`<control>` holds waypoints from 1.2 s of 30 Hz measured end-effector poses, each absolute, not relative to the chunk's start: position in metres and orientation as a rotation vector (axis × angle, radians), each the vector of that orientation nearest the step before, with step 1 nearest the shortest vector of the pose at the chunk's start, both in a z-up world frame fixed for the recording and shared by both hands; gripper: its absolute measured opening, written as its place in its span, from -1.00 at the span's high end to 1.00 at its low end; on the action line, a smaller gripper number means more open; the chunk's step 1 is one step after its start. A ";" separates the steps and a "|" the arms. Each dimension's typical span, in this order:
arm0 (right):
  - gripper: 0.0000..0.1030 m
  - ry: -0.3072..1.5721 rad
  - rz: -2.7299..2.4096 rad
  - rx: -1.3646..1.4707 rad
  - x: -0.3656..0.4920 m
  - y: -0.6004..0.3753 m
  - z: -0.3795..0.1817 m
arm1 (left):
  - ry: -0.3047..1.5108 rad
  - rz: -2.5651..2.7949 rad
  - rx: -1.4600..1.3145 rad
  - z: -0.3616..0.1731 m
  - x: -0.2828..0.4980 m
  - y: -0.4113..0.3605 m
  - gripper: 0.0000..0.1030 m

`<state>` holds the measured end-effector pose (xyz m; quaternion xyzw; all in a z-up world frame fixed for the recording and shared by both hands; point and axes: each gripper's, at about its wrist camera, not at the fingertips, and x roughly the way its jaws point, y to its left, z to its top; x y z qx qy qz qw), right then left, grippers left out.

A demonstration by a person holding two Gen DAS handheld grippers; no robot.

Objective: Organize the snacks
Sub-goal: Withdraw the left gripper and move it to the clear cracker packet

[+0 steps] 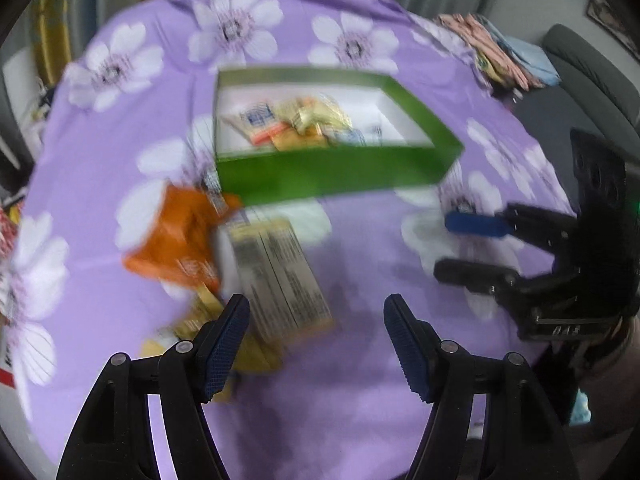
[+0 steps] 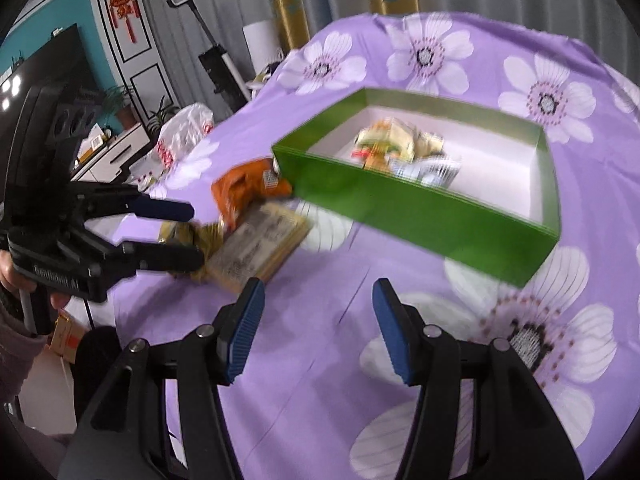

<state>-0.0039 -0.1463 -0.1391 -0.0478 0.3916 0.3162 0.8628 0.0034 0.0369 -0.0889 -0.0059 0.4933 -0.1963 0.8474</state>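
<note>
While both my grippers, left [image 1: 316, 340] and right [image 2: 318, 328], gape wide and empty, loose snack packets [image 1: 224, 256] lie beside the green cardboard box [image 1: 332, 172].

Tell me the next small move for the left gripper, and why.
Probably ease the left gripper forward and left onto the flat yellow box. Its fingers are open and empty, the box lies just ahead beside the orange bag, outside the green box that already holds snacks.
</note>
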 end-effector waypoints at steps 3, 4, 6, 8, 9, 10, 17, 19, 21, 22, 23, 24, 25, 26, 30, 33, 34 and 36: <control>-0.09 0.840 0.672 -0.097 -0.007 -0.144 -0.145 | 1.088 -0.445 -0.071 -0.106 0.001 0.041 -0.35; -0.09 0.844 0.677 -0.097 -0.007 -0.142 -0.147 | 1.100 -0.456 -0.087 -0.112 0.001 0.043 -0.35; -0.09 0.850 0.684 -0.094 -0.008 -0.138 -0.148 | 1.115 -0.437 -0.082 -0.118 0.002 0.047 -0.35; -0.09 0.857 0.698 -0.098 -0.009 -0.133 -0.150 | 1.115 -0.372 -0.056 -0.122 0.003 0.054 -0.35; -0.09 0.859 0.703 -0.104 -0.009 -0.130 -0.151 | 1.112 -0.340 -0.045 -0.122 0.005 0.059 -0.35; -0.09 0.862 0.709 -0.112 -0.010 -0.127 -0.152 | 1.108 -0.305 -0.037 -0.123 0.007 0.065 -0.35; -0.09 0.904 0.752 -0.180 -0.011 -0.105 -0.168 | 1.081 -0.294 -0.007 -0.120 0.004 0.084 -0.35; -0.09 0.912 0.767 -0.195 -0.009 -0.097 -0.173 | 1.075 -0.356 0.009 -0.120 0.001 0.074 -0.35; -0.09 0.918 0.774 -0.213 -0.007 -0.090 -0.177 | 1.084 -0.395 0.035 -0.125 0.002 0.062 -0.35; -0.09 0.919 0.777 -0.227 -0.007 -0.086 -0.178 | 1.092 -0.406 0.036 -0.128 0.005 0.059 -0.35; -0.08 0.919 0.778 -0.237 -0.006 -0.084 -0.179 | 1.097 -0.414 0.031 -0.130 0.009 0.056 -0.35; -0.08 0.917 0.779 -0.251 -0.005 -0.080 -0.179 | 1.099 -0.429 0.013 -0.131 0.013 0.055 -0.35; -0.09 0.917 0.782 -0.252 -0.003 -0.080 -0.179 | 1.098 -0.443 -0.014 -0.130 0.016 0.056 -0.35; -0.09 0.917 0.788 -0.246 -0.002 -0.079 -0.179 | 1.097 -0.454 -0.041 -0.129 0.019 0.058 -0.35; -0.09 0.916 0.792 -0.245 0.003 -0.076 -0.178 | 1.080 -0.446 -0.060 -0.124 0.028 0.061 -0.35; -0.09 0.924 0.810 -0.250 0.005 -0.073 -0.179 | 1.091 -0.470 -0.063 -0.124 0.029 0.061 -0.35; -0.09 0.929 0.813 -0.250 0.005 -0.071 -0.180 | 1.098 -0.464 -0.060 -0.125 0.029 0.062 -0.35; -0.13 0.952 0.841 -0.233 0.004 -0.069 -0.181 | 1.106 -0.437 -0.071 -0.126 0.029 0.065 -0.35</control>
